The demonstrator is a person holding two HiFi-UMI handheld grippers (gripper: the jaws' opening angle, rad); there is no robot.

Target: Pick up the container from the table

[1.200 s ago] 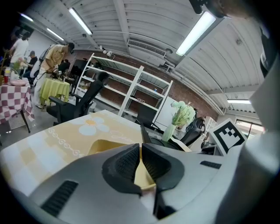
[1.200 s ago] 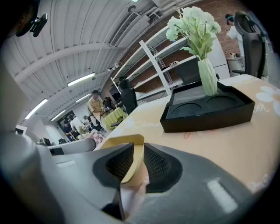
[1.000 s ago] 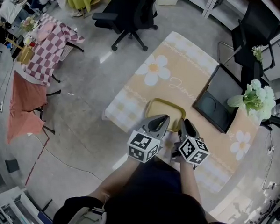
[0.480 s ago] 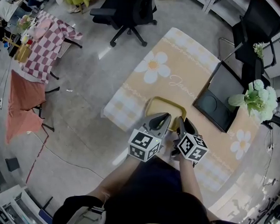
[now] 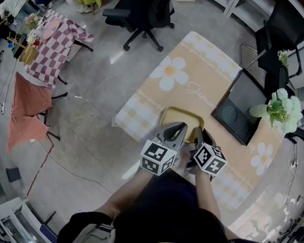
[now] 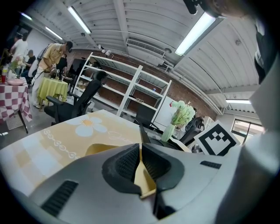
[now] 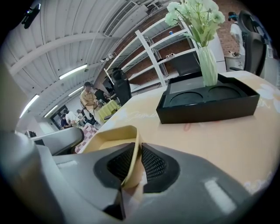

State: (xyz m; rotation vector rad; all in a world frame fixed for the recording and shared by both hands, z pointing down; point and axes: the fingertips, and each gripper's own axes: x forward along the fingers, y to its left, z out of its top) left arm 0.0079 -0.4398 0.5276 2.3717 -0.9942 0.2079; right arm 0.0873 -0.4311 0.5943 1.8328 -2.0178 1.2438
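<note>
The container [image 5: 168, 112] is a shallow yellow tray on the orange flowered tablecloth [image 5: 195, 75], near the table's front edge. My left gripper [image 5: 179, 127] sits at its near rim. In the left gripper view this gripper [image 6: 140, 151] is shut on the thin yellow rim [image 6: 144, 177], and the tray's inside [image 6: 103, 148] shows to the left. My right gripper [image 5: 198, 133] is at the near right corner. In the right gripper view its jaws [image 7: 136, 152] are closing, with the yellow wall [image 7: 111, 135] between the pads and touching both.
A black tray [image 5: 236, 110] lies on the table to the right, with a vase of pale flowers [image 5: 278, 107] by it. The same black tray [image 7: 205, 103] and vase [image 7: 208, 65] stand beyond the container. Office chairs [image 5: 142, 14] stand on the floor past the table.
My right gripper has crept slightly in toward the container's rim. The left gripper and the container stay where they were.
</note>
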